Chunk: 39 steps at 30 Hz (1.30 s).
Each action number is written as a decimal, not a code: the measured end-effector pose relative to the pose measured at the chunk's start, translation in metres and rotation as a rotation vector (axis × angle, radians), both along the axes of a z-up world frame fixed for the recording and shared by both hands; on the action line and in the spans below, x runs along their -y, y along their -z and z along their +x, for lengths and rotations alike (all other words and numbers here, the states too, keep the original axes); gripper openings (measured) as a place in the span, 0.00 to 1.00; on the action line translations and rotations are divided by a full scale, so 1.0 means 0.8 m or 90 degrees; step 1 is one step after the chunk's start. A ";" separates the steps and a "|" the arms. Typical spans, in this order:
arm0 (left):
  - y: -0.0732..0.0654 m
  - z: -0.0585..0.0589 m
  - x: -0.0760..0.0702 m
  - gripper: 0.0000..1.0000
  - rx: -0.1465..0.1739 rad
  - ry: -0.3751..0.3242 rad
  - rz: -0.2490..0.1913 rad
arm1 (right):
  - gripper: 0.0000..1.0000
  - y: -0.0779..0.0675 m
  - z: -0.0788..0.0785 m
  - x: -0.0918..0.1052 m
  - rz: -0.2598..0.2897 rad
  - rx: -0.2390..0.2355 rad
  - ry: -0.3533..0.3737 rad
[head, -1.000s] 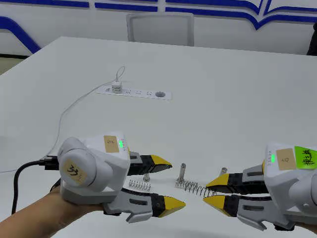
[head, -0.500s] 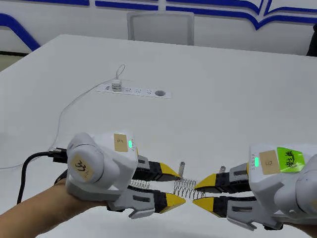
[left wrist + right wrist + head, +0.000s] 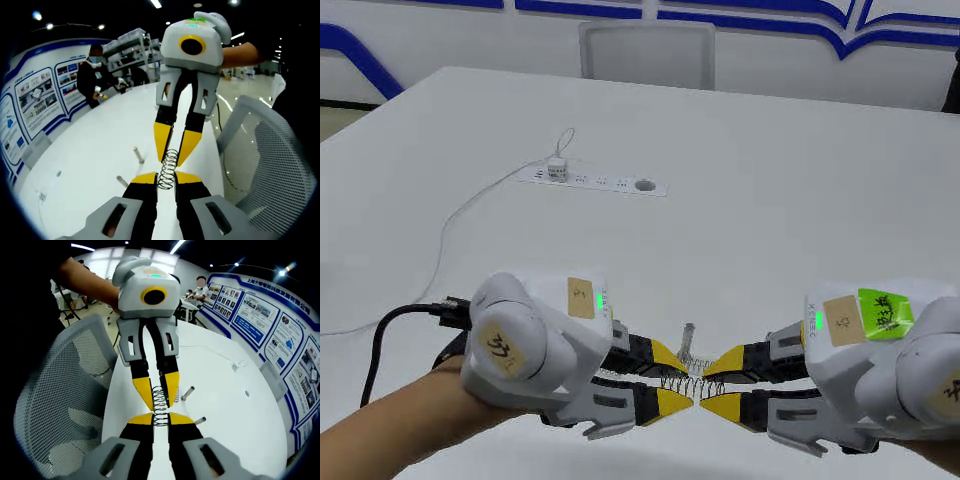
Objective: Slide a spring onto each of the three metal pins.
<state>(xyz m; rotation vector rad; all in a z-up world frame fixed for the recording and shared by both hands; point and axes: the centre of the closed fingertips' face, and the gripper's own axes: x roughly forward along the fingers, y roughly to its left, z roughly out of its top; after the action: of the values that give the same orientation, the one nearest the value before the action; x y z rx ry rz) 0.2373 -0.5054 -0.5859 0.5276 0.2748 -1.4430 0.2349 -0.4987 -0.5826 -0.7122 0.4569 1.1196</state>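
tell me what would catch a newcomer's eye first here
Two yellow-tipped grippers meet tip to tip near the front edge of the white table: the left gripper and right gripper each appear to pinch one end of a small spring between them. Just behind, a metal pin stands upright, and farther back lies a white power strip.

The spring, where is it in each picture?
Head view: spring low centre, between left tool and right tool.
Left gripper view: just below centre, running between both tools.
Right gripper view: just below centre, between them too.
Shared landmark: metal pins on the white table beside it.
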 end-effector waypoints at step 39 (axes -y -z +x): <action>-0.011 -0.004 -0.002 0.10 0.044 0.014 -0.021 | 0.12 -0.025 -0.006 -0.002 0.148 -0.078 0.021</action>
<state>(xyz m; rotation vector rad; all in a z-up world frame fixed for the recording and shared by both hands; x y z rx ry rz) 0.2337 -0.5038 -0.5768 0.5542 0.1910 -1.4458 0.2301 -0.4971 -0.5623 -0.4341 0.4320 1.1677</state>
